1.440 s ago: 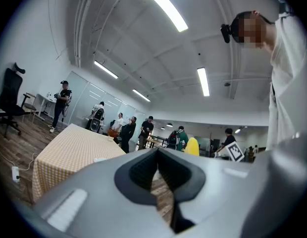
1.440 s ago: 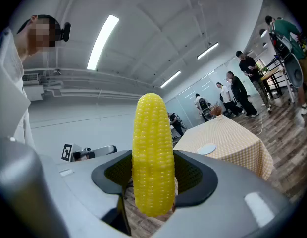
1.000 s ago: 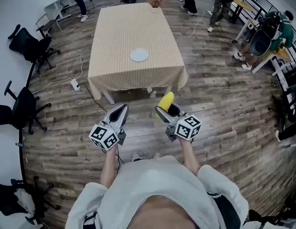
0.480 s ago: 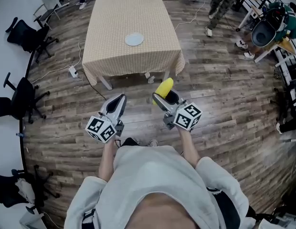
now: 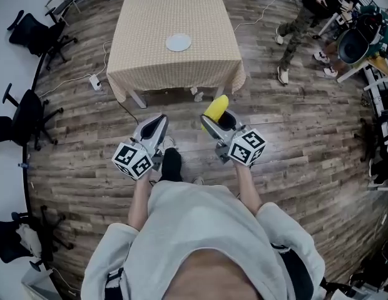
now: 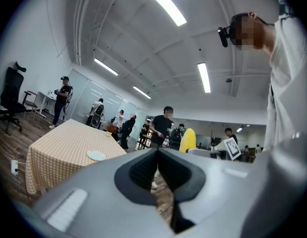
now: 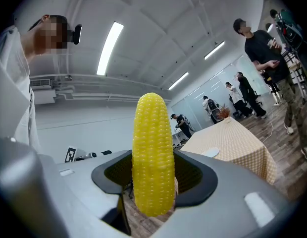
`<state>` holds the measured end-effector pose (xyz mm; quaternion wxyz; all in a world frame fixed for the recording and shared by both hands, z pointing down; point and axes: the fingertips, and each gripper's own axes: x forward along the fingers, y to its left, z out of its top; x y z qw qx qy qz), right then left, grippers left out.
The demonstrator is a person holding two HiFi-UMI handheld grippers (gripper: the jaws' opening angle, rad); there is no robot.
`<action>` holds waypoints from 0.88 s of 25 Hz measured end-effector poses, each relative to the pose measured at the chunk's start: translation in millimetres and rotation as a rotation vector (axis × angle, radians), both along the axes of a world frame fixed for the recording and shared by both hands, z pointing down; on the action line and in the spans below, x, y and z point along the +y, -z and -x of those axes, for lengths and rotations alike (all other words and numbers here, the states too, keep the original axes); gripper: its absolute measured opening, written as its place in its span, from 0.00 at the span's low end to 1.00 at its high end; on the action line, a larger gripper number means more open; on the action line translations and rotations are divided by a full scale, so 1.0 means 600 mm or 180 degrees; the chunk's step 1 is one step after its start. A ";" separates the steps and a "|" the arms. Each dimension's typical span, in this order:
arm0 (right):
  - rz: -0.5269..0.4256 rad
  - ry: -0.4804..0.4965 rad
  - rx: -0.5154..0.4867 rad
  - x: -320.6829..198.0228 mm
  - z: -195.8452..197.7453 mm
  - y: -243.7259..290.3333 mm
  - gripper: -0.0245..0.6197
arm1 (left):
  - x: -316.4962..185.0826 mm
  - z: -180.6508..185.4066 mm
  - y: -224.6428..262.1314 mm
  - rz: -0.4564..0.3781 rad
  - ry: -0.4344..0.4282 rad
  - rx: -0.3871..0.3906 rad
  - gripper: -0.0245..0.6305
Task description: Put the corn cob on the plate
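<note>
A yellow corn cob (image 5: 216, 108) stands upright between the jaws of my right gripper (image 5: 214, 122), which is shut on it; in the right gripper view the corn cob (image 7: 153, 152) fills the middle between the pads of the right gripper (image 7: 153, 185). The white plate (image 5: 178, 42) lies on the table (image 5: 150, 67) with a checked cloth, well ahead of both grippers. The plate (image 7: 211, 152) shows small beyond the corn. My left gripper (image 5: 158, 124) is held level beside the right one, its jaws shut on nothing. In the left gripper view the left gripper (image 6: 157, 170), the plate (image 6: 96, 155) and the corn cob (image 6: 187, 139) all show.
Wooden floor lies between me and the table. Office chairs (image 5: 31, 33) stand at the left, and a power strip (image 5: 94, 81) with a cable lies by the table's left corner. A person (image 5: 300, 24) walks at the table's right. Chairs and gear (image 5: 369, 49) crowd the far right.
The table and plate have come nearer in the head view, and a shoe shows below the left gripper. The corn stays in the right gripper. A person has walked in at the table's right.
</note>
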<state>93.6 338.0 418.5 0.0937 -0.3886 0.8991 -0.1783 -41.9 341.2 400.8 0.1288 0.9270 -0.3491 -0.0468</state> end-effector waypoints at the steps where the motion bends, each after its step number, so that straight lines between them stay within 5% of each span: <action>1: 0.0006 0.0003 -0.0004 -0.008 0.001 -0.003 0.43 | -0.009 0.001 -0.003 0.0001 -0.0006 0.0006 0.05; 22: 0.0105 -0.0181 0.0083 -0.398 0.071 -0.007 0.43 | -0.424 0.074 0.004 -0.0026 -0.0253 0.0049 0.05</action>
